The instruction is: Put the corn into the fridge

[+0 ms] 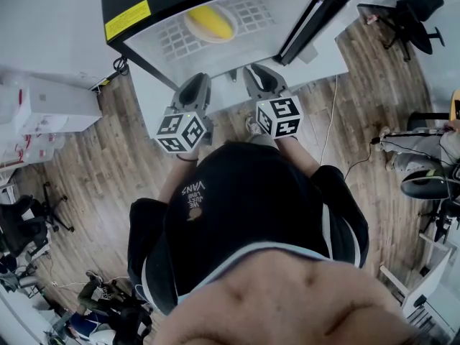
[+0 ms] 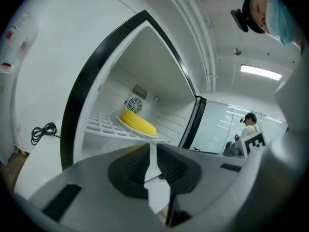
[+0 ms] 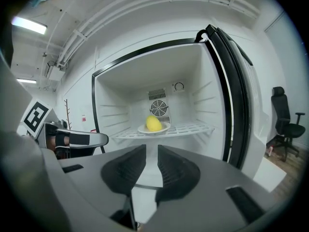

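Observation:
A yellow corn cob [image 1: 210, 21] lies on a white plate [image 1: 231, 13] on the wire shelf [image 1: 262, 14] of the open fridge; it also shows as the corn [image 2: 138, 122] and the corn [image 3: 153, 123] in the two gripper views. Both grippers are held side by side in front of the fridge opening, pointing in, short of the shelf. My left gripper [image 1: 196, 79] [image 2: 148, 151] has its jaws together with only a thin slit and nothing in them. My right gripper [image 1: 257, 69] [image 3: 151, 153] shows a narrow gap between its pads, empty.
The fridge door [image 1: 316, 16] stands swung open at the right. A black cable [image 2: 42, 131] lies by the fridge's left side. White boxes [image 1: 43, 106] stand at the left, office chairs [image 1: 413, 9] at the right, and a person [image 2: 248, 124] stands far off.

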`<action>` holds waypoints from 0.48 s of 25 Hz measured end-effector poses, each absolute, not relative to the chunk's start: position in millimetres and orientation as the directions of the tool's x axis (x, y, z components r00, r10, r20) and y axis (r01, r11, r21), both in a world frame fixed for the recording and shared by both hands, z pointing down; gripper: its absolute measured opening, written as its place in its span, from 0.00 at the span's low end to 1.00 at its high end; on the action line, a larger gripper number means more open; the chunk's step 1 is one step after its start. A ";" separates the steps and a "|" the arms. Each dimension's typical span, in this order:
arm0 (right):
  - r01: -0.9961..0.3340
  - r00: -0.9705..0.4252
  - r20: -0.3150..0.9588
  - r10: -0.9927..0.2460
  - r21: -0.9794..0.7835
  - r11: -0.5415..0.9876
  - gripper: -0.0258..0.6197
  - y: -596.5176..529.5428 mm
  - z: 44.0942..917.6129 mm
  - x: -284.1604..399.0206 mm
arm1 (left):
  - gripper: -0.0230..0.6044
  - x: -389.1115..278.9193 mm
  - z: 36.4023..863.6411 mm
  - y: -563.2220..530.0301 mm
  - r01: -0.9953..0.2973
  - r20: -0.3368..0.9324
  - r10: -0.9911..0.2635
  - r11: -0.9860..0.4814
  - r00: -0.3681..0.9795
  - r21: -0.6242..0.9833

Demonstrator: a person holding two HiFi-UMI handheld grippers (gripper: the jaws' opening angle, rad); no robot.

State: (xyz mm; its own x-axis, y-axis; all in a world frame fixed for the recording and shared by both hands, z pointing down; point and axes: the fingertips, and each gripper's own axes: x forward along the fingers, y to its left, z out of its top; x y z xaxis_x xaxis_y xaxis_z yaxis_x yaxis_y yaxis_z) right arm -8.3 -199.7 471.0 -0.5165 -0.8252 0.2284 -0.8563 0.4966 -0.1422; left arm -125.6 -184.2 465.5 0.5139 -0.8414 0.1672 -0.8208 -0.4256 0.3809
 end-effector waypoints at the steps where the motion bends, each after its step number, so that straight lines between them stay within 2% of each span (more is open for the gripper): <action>1: -0.857 -0.515 0.229 -0.826 -0.141 0.495 0.17 -199.1 471.0 -8.2 | 0.12 -125.6 465.3 -183.7 -0.822 0.167 -0.841 -0.428 0.514 0.376; 12: -0.866 -0.500 0.230 -0.835 -0.136 0.481 0.10 -191.1 474.2 -7.0 | 0.08 -124.7 468.6 -177.3 -0.825 0.171 -0.835 -0.444 0.523 0.351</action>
